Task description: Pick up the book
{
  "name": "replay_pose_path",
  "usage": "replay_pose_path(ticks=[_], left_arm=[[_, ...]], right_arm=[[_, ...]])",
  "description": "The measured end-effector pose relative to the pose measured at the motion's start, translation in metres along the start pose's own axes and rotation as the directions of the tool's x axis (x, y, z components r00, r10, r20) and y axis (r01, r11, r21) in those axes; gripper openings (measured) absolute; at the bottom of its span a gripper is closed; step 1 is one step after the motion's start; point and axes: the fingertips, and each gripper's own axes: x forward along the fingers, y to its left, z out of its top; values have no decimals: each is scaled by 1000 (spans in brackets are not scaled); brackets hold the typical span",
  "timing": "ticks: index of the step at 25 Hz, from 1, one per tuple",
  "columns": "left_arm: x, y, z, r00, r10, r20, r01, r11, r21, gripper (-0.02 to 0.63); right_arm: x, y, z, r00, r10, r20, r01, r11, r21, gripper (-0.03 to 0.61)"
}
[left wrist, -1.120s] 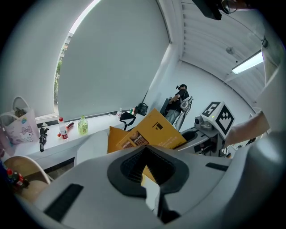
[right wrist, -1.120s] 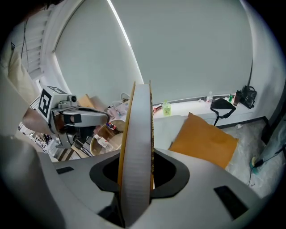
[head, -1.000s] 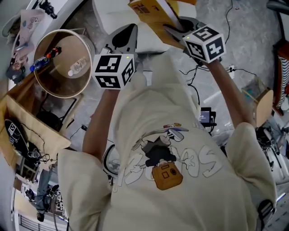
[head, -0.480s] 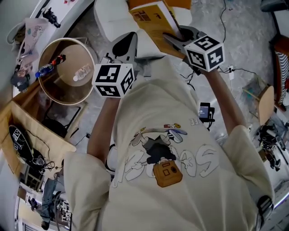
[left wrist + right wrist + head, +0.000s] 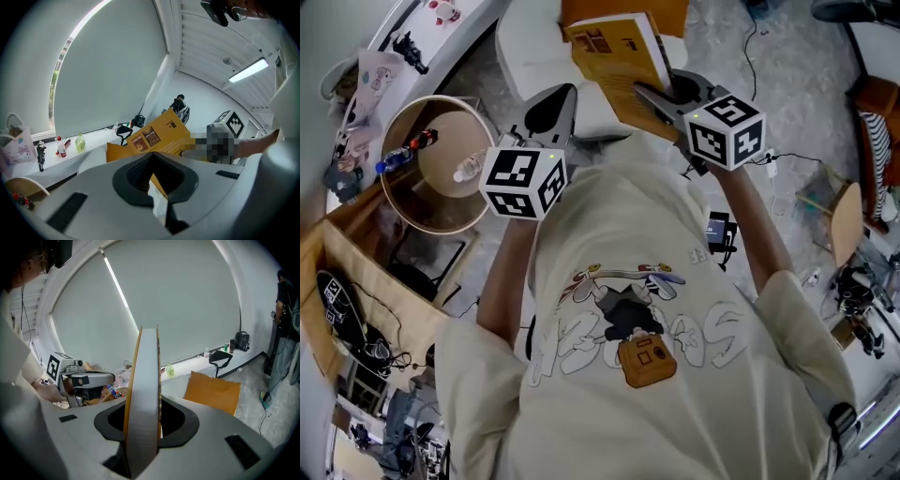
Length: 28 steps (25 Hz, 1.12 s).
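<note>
My right gripper (image 5: 654, 94) has its jaws pinched tight on the near edge of the book (image 5: 614, 56), aloft at upper middle, so I'd raise it slowly and level, with my left gripper (image 5: 562, 94), jaws nearly together, ready beside it.

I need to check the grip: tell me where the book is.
Head view, top centre: the book is clamped in the right gripper's jaws, over the white seat.

Print on the book (image 5: 611, 54) is unreadable.
</note>
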Motion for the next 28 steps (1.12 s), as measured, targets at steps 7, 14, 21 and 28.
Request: replay_pose_path(ticks=[7, 14, 21, 28], left_arm=[[-18, -7, 31, 999, -16, 50, 14, 999, 35, 5], [-27, -17, 55, 995, -18, 96, 14, 999, 49, 5], [-38, -30, 57, 993, -22, 114, 17, 999, 51, 5], [-36, -38, 52, 994, -33, 101, 27, 998, 58, 5]], right_arm=[[-18, 17, 31, 993, -13, 115, 11, 1000, 23, 150], [-37, 37, 51, 974, -17, 227, 3, 998, 63, 150], [-51, 45, 60, 928, -125, 351, 104, 991, 79, 152], [-55, 58, 64, 904, -145, 401, 125, 989, 74, 152]])
